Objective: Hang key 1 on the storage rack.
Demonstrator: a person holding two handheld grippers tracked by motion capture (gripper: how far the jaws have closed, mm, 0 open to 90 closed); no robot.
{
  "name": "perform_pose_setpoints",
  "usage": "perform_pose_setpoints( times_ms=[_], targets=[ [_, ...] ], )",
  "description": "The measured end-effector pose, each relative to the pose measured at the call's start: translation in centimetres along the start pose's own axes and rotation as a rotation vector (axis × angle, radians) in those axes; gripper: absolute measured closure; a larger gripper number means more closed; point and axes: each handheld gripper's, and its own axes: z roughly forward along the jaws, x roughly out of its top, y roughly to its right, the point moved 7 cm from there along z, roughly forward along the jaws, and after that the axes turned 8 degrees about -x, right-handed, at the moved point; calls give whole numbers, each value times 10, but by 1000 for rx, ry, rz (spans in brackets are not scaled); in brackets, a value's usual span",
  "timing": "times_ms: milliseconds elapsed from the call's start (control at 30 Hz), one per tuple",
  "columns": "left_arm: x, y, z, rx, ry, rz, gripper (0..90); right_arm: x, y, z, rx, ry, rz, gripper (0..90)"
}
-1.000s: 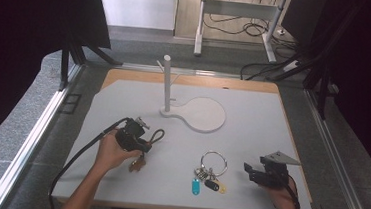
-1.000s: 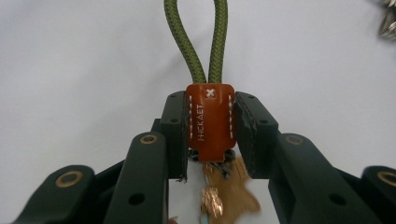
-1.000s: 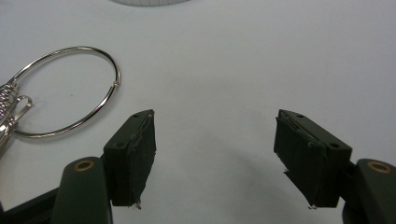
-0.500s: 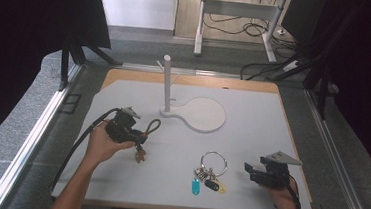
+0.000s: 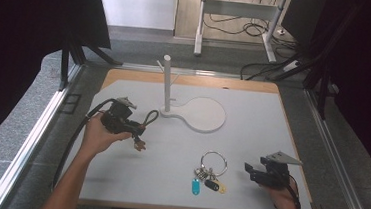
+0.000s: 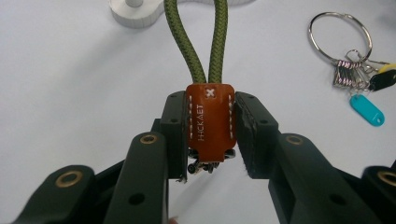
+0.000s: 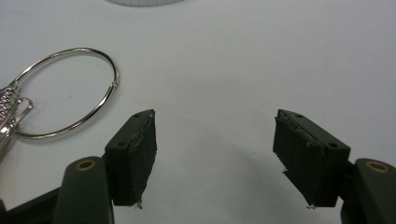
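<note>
My left gripper (image 6: 210, 135) is shut on a brown leather tab (image 6: 209, 119) from which a loop of green cord (image 6: 205, 42) runs forward. In the high view the left gripper (image 5: 134, 128) holds this cord keychain (image 5: 148, 117) above the table, left of the white stand (image 5: 166, 85). A large metal key ring (image 5: 213, 163) with keys and a blue tag (image 5: 195, 186) lies on the table at the front middle. My right gripper (image 5: 251, 172) rests open near the front right, just right of the key ring (image 7: 70, 91), nothing between its jaws.
The white stand has an upright post and a round base plate (image 5: 204, 114) at the table's middle back. A black cable (image 5: 78, 136) trails from the left gripper along the table's left side. The table's wooden edge (image 5: 195, 80) runs along the back.
The left gripper has lifted the cord keychain and carried it back and to the left, toward the stand. The right gripper and the key ring have stayed put.
</note>
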Motion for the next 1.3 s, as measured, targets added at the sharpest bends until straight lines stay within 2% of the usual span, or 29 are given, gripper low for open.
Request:
perform_pose_setpoints(
  times_ms=[167,367,1000,1300],
  targets=[
    [5,-7,-2,-1,6,-12,671,0,-3,0,3,-4,-10,304],
    [13,-11,-7,5,16,5,671,-2,-2,3,2,-12,-6,304],
    [39,-25,-19,-38,48,-5,671,-4,-5,5,7,-26,-17,304],
    [52,-30,-29,-29,69,3,671,-3,-4,4,8,-21,-12,304]
  ],
)
